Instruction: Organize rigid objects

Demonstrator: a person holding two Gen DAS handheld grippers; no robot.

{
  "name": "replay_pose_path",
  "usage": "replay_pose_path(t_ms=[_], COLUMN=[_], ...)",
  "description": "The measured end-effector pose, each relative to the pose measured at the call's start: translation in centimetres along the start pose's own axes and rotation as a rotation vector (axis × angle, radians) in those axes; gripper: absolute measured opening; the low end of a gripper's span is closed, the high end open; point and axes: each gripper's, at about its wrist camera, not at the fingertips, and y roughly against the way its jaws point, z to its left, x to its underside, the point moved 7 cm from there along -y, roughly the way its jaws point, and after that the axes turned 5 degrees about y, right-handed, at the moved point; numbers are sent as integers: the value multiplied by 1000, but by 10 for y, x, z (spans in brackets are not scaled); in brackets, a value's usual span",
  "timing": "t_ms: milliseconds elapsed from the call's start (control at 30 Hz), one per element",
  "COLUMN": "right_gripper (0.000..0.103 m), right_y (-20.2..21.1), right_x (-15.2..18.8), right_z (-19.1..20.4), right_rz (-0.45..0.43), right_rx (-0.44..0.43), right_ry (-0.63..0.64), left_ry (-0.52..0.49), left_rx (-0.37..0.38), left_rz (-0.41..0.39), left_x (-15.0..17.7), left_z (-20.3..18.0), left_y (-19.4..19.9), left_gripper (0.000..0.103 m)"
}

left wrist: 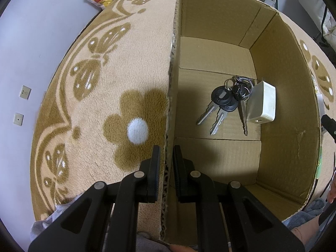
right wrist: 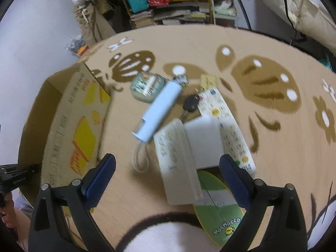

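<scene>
Left gripper [left wrist: 166,163] clamps the box [left wrist: 171,84] wall, fingers either side of it, with keys [left wrist: 226,103] and a white block [left wrist: 262,103] lying touching on the box floor. Right gripper [right wrist: 168,174] hangs spread wide and empty over the rug [right wrist: 273,147], above a white case [right wrist: 178,159] in the pile with a remote [right wrist: 231,134] and blue tube [right wrist: 157,111].

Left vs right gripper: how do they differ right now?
The left gripper is nearly shut, pinching the cardboard box wall; the right gripper is wide open and empty above loose items on the rug. Left pads are black, right pads blue. Both have black frames.
</scene>
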Motion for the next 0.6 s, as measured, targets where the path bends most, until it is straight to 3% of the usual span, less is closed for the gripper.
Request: replay_pose_path(t_ms=[133, 367, 600], right_gripper=[103, 85, 79], right_y=[-9, -24, -32], right_x=[9, 18, 20], right_z=[-6, -9, -10], right_rz=[31, 63, 69], right_rx=[4, -10, -22], right_ry=[-13, -24, -38], left_ry=[-2, 0, -21], left_rx=[0, 3, 5], left_rz=[-2, -2, -8], left_x=[1, 1, 2], left_z=[0, 0, -4], left_y=[0, 0, 1], left_gripper=[11, 11, 7])
